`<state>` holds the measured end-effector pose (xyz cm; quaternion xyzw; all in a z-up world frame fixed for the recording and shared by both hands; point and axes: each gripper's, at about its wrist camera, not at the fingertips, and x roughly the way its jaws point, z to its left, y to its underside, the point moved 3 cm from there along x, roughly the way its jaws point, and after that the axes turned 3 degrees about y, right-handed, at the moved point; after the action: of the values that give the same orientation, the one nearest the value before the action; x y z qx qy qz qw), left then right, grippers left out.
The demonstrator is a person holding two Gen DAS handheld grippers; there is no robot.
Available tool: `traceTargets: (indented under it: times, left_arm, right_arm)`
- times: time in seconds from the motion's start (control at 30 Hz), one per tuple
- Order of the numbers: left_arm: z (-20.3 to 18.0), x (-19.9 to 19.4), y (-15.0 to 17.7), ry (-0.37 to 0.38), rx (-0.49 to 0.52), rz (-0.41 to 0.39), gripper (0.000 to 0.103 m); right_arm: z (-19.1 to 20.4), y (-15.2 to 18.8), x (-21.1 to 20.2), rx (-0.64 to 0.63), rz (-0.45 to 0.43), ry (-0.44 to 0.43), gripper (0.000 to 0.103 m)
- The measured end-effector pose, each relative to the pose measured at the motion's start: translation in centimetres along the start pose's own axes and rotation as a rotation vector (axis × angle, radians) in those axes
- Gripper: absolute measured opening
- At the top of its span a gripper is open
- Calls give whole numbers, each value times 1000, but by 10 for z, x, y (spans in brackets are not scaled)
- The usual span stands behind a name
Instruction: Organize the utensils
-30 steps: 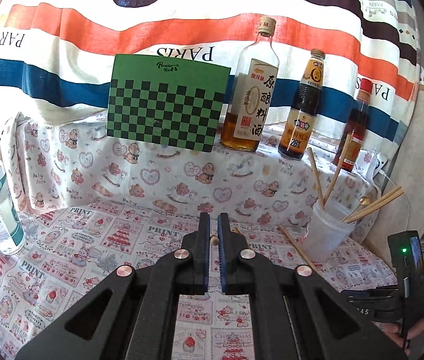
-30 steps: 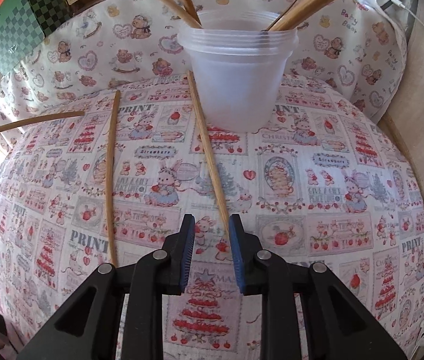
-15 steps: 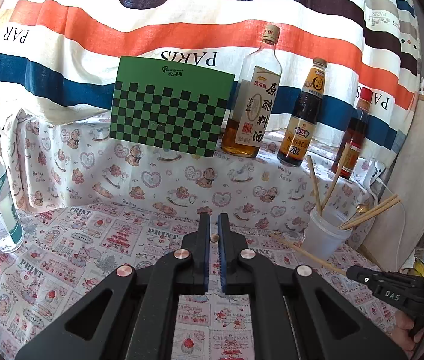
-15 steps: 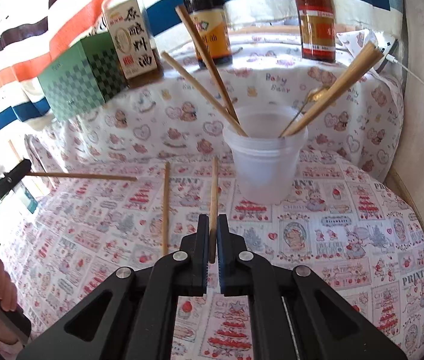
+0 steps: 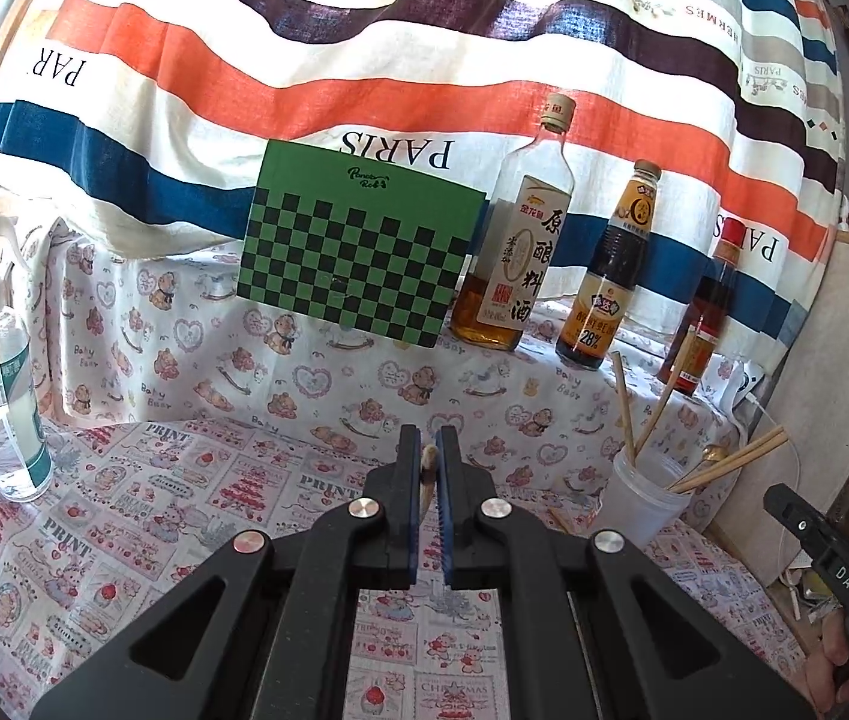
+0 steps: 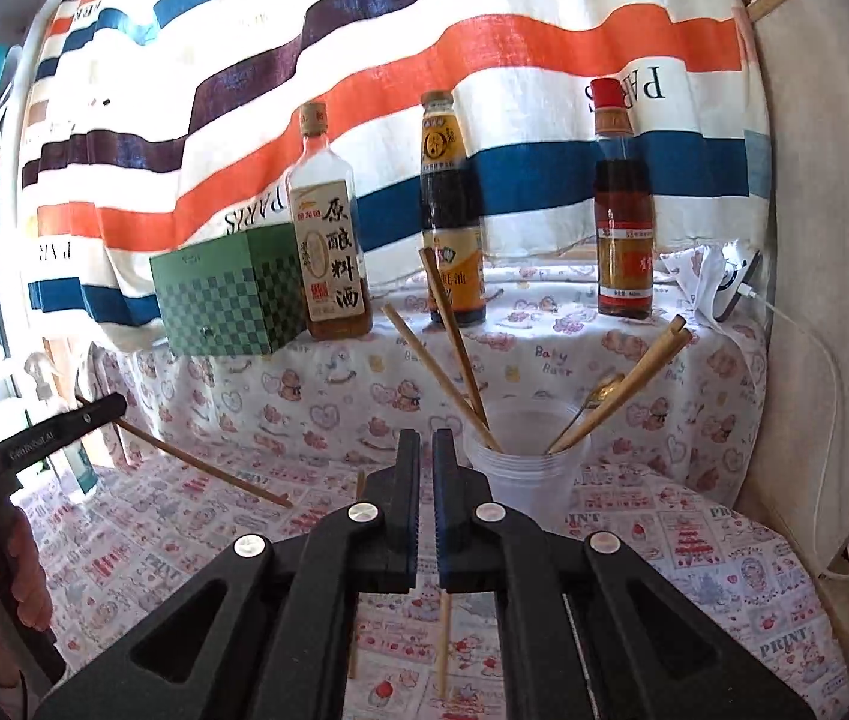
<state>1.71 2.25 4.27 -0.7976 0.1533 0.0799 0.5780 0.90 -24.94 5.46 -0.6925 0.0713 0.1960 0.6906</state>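
My left gripper (image 5: 429, 438) is shut on a wooden chopstick (image 5: 428, 468), whose end shows between the pads. In the right wrist view the left gripper (image 6: 106, 407) is at the left, and its chopstick (image 6: 214, 471) slants down over the tablecloth. My right gripper (image 6: 425, 441) is shut on another chopstick (image 6: 443, 642), which hangs below the jaws above the cloth. Just ahead of it stands a clear plastic cup (image 6: 526, 474) with several chopsticks and a gold spoon (image 6: 604, 390). One more chopstick (image 6: 354, 654) lies on the cloth. The cup (image 5: 640, 504) is right of the left gripper.
On the raised ledge behind stand a green checkered box (image 5: 358, 264) and three sauce bottles (image 5: 520, 252). A spray bottle (image 5: 4, 384) is at the far left. A striped cloth hangs behind. A white cable (image 6: 826, 372) and a wooden board (image 6: 832, 240) border the right side.
My right gripper closed on a chopstick that lay on the cloth, then lifted it and tilted up to face the cup. The left gripper kept its chopstick and hardly moved.
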Motion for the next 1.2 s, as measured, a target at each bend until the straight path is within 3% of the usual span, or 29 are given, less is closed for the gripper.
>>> traceTargets:
  times: [0.03, 0.13, 0.2, 0.33, 0.4, 0.47, 0.57, 0.7, 0.8, 0.93, 1.03, 1.2]
  left_arm:
    - [-1, 0, 0, -2, 3, -2, 4]
    - [-4, 0, 2, -17, 31, -9, 4]
    - [-8, 0, 3, -27, 53, -16, 4]
    - [-13, -1, 5, -37, 75, -20, 4]
    - [-14, -1, 5, -32, 79, -17, 4]
    - [-12, -1, 5, -30, 66, -14, 4]
    - [-10, -1, 4, -31, 58, -10, 4]
    - [-10, -1, 4, -52, 67, -18, 4]
    - [-9, -1, 4, -62, 68, -16, 5]
    - [-10, -1, 4, -55, 66, -12, 5]
    - [-10, -2, 5, -43, 57, -9, 4]
    - [-10, -4, 4, -35, 50, -12, 4]
  right_arm:
    - [-2, 3, 10, -4, 64, 11, 5]
    - [-15, 27, 56, 40, 377, 22, 5]
    - [-23, 41, 71, 101, 492, 15, 8]
    - [-17, 53, 77, 31, 538, 32, 41]
    - [-12, 64, 77, -20, 563, 47, 41]
    - [-5, 81, 80, -45, 623, 7, 41]
    - [4, 101, 89, -70, 713, -4, 34]
    - [8, 106, 87, -106, 696, 49, 30]
    - [7, 107, 85, -110, 683, 59, 6]
    - [8, 104, 79, -113, 629, 28, 6]
    - [6, 83, 65, -60, 492, 22, 6]
    - [-15, 42, 20, 99, 140, 19, 6]
